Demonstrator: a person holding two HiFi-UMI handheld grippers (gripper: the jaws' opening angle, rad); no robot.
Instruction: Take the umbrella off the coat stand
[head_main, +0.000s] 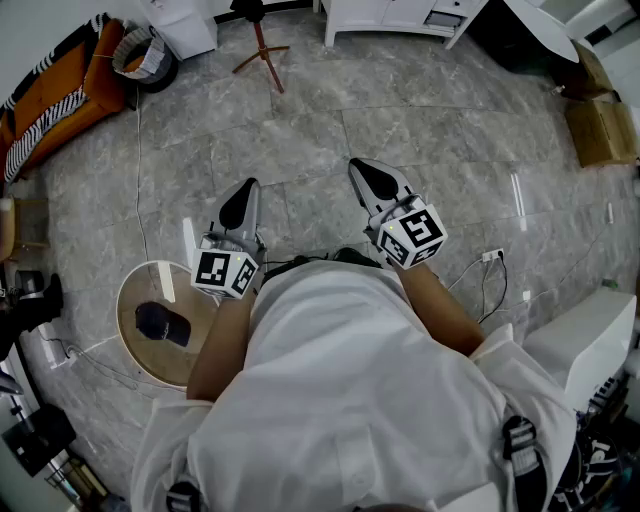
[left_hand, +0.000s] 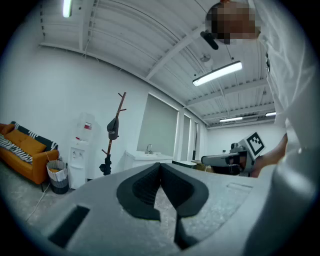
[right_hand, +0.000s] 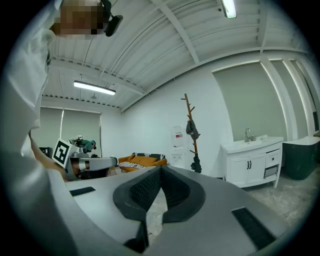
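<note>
**Tongs, two.** Grey moulded shells with black ribbed pads, each carrying one cube of square markers. I am holding the left tongs (head_main: 240, 205) and the right tongs (head_main: 374, 180) out ahead of me, side by side above the floor (head_main: 300, 130). Both are sitting fully closed, pads meeting tip to tip, and are gripping nothing.

**Coat stand (right_hand: 189, 107), one.** A slim reddish-brown pole with short branching pegs. It is standing across the room, between a white water dispenser (right_hand: 176, 145) and a white cabinet (right_hand: 252, 162). Two dark things are hanging on it:
- a soft rounded piece (right_hand: 192, 129) high up;
- a bunched black bundle low on the pole, which I am reading as the folded umbrella (right_hand: 196, 163), though it is showing too small to be sure. It is hanging well apart from both tongs.

**Floor, one.** Grey marbled stone tiles, glossy.

**Sofa (left_hand: 25, 152), one.** Orange upholstery with a black-and-white striped throw lying along its back.

**Low round counter (head_main: 125, 310), one.** It has a wooden top and is standing just beside my left arm, bearing one dark cap (head_main: 162, 322).
</note>
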